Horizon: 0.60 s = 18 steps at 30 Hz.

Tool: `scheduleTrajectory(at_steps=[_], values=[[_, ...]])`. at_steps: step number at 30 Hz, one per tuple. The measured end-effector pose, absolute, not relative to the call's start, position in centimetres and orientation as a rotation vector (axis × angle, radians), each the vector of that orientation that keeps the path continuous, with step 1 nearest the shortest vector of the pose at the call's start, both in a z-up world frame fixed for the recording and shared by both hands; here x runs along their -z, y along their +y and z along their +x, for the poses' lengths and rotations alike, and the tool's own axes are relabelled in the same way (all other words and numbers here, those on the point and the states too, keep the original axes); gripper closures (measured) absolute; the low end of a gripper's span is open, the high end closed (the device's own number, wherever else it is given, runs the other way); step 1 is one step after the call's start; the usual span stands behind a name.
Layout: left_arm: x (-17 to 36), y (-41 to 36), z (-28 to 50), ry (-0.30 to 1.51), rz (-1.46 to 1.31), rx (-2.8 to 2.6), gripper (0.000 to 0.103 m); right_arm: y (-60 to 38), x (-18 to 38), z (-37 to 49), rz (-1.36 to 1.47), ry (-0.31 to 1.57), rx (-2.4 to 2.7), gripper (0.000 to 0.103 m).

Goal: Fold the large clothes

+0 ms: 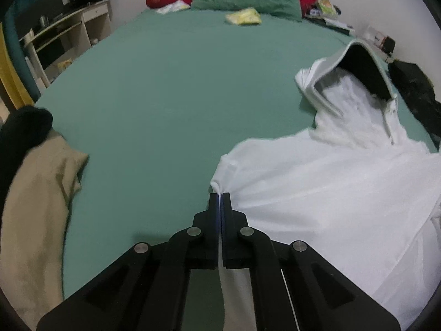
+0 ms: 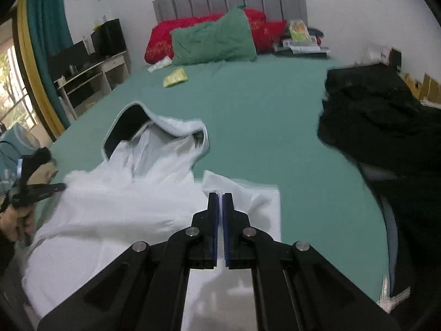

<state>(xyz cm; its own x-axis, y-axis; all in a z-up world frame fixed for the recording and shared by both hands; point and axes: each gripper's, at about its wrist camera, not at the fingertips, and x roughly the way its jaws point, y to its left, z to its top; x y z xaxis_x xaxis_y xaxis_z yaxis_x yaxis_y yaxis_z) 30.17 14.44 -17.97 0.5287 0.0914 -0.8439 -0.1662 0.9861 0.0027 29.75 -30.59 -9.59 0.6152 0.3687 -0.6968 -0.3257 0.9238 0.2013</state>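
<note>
A white hoodie (image 1: 325, 182) lies spread on the green bed, hood (image 1: 355, 74) pointing to the far end. My left gripper (image 1: 219, 194) is shut on the hoodie's left edge, with cloth bunched at its tips. In the right wrist view the hoodie (image 2: 115, 209) lies left of centre with its hood (image 2: 154, 127) standing open. My right gripper (image 2: 220, 194) is shut on a fold of the hoodie's right side. The left gripper (image 2: 41, 189) shows at the far left of that view, held in a hand.
The green bedsheet (image 1: 171, 88) stretches ahead. A beige garment (image 1: 35, 207) with black cloth lies at left. A black garment (image 2: 383, 127) is piled at right. Green pillow (image 2: 215, 38), red bedding, a yellow packet (image 2: 175, 77) and a desk (image 2: 91, 77) are beyond.
</note>
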Motion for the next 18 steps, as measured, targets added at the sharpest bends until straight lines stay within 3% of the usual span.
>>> scheduleTrajectory(at_steps=[3,6,7,8,10,15,18], values=[[18.1,13.6,29.9,1.003,-0.031,-0.175,0.101,-31.6,13.1,27.4,0.057,0.966,-0.396,0.097],[17.2,13.4,29.0,1.000,-0.041,-0.208,0.086,-33.5,16.8,25.2,0.077,1.097,-0.319,0.082],[16.6,13.3,28.5,0.985,-0.053,-0.203,0.072,-34.0,16.7,24.7,0.101,1.076,-0.324,0.075],[16.1,13.0,27.8,0.968,-0.066,-0.188,0.063,-34.4,16.2,24.4,0.119,1.056,-0.323,0.060],[15.5,12.3,27.0,0.964,-0.070,-0.145,0.062,-34.6,14.8,24.2,0.107,1.016,-0.297,0.039],[14.3,11.0,27.8,0.950,-0.129,-0.063,0.062,-32.6,10.5,26.6,0.062,0.823,-0.295,0.038],[13.6,9.9,30.9,0.905,-0.148,-0.058,0.062,-28.0,10.3,31.6,-0.002,0.812,-0.380,0.038]])
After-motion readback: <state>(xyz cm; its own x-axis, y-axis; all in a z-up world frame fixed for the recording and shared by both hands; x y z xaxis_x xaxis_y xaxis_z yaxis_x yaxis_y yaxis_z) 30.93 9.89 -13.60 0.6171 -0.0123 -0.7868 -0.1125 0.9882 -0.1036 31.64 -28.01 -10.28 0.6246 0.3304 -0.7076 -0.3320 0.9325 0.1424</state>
